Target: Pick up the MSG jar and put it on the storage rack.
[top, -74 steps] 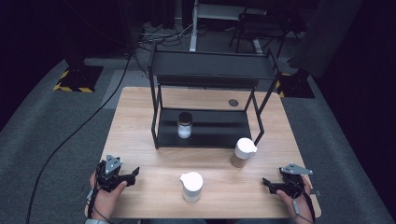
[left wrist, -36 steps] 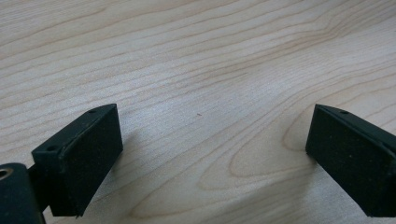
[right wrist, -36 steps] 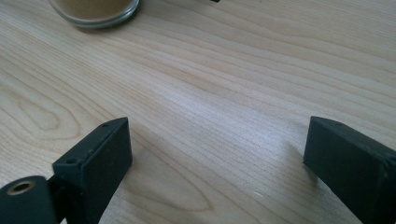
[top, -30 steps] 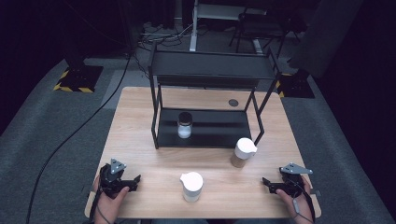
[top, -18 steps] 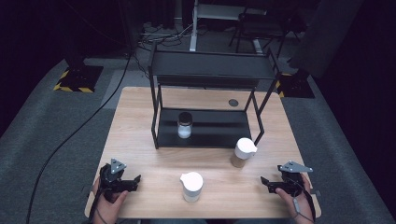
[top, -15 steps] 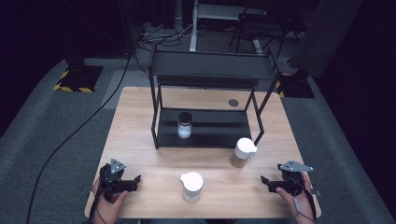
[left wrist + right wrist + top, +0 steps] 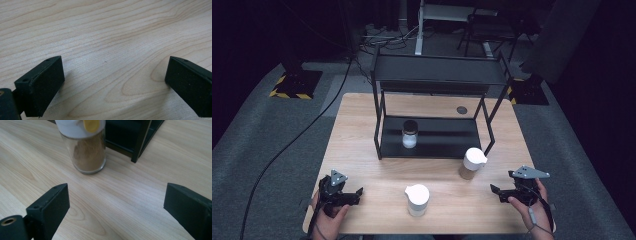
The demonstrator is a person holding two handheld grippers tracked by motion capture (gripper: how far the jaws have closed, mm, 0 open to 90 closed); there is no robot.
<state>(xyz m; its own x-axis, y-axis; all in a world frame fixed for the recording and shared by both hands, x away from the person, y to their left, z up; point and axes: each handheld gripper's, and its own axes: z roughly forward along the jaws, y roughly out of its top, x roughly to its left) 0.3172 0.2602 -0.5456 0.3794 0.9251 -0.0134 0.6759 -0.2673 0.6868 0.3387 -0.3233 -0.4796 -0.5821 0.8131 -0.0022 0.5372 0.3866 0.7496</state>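
On the light wooden desk [image 7: 362, 130] three jars stand. A glass jar of brown powder with a white lid [image 7: 472, 163] sits right of centre in the high view, just in front of the right front leg of the black metal two-tier rack [image 7: 437, 75]. In the right gripper view the same jar [image 7: 86, 152] is at the upper left, upright, with a yellow tab on its lid, and the rack's dark leg stands just to its right. A white-lidded jar [image 7: 417, 199] stands at the lower centre of the high view, near the desk's front edge. A small glass jar with a black lid and white contents [image 7: 410, 134] stands on the rack's lower shelf, left of the shelf's middle.

The right tongs [image 7: 502, 192] are at the lower right of the high view, held in a hand, pointing left toward the middle of the desk. In the right gripper view their jaws are spread wide with only bare wood between them; the brown-powder jar lies ahead, apart from both jaws.

The left tongs [image 7: 354, 194] are at the lower left, held low over the desk. In the left gripper view their jaws are also wide apart and grip nothing, with plain wood grain between them.
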